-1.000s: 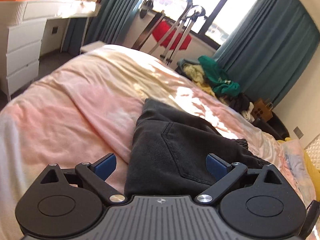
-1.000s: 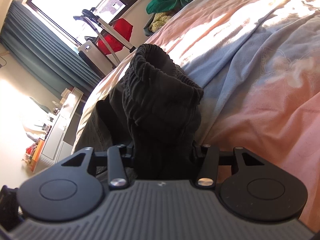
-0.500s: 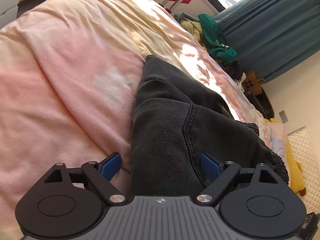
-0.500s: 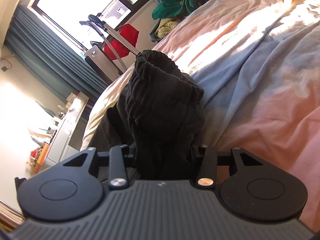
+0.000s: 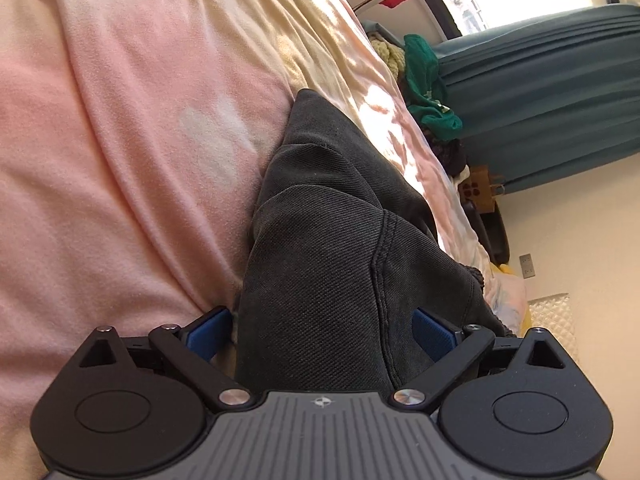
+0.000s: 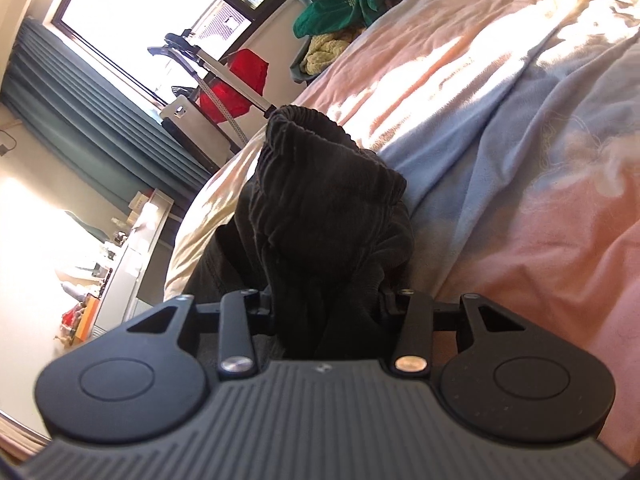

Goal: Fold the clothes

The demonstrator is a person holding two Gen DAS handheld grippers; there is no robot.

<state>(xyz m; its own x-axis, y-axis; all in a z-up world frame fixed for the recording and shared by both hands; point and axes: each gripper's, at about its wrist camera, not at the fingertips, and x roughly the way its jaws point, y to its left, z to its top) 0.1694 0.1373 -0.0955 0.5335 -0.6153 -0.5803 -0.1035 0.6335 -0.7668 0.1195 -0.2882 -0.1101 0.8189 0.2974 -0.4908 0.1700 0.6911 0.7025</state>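
jaws opening around dark, twill-textured folded shorts [image 5: 320,280] on bed.

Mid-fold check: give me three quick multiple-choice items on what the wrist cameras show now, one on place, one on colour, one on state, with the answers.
1. Where do the dark trousers lie?
A. on the bedspread
B. on the floor
C. on a chair

2. What colour are the left gripper pads?
A. red
B. blue
C. white

3. What is the right gripper doing?
A. hanging empty
B. closed on a pillow
C. closed on the trousers' gathered waistband

Answers:
1 A, the dark cloth rests on the pink and cream cover.
2 B, both pads show blue either side of the cloth; those jaws are opening with the trousers between them.
3 C, the left wrist aside, the right wrist view shows bunched elastic cloth pinched between its fingers.
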